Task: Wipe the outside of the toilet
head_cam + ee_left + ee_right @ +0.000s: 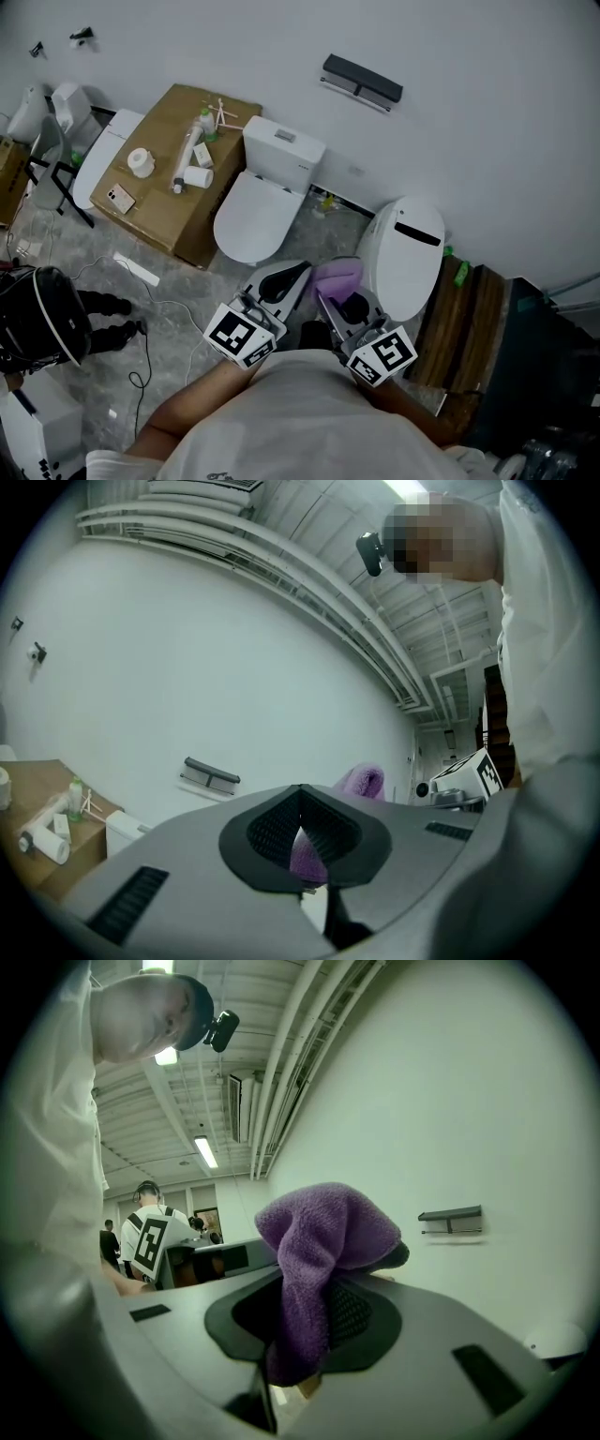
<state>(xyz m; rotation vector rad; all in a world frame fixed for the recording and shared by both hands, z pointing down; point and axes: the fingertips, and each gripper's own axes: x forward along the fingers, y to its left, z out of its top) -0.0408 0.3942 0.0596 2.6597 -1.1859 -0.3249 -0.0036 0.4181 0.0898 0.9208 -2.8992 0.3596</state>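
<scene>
My right gripper [305,1330] is clamped on the purple cloth [323,1237], my left gripper [300,803] pinched closed with nothing held, toilet [267,202] ahead against the wall, so I'd press the cloth flat and wipe top-down.

wall [469,56]: white | floor [178,291]: grey stone | cardboard box [169,202] left | dark wall bracket [362,81]

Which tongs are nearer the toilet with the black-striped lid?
Right. The right tongs, holding the purple cloth, sit just left of that toilet; the left tongs are farther left.
</scene>
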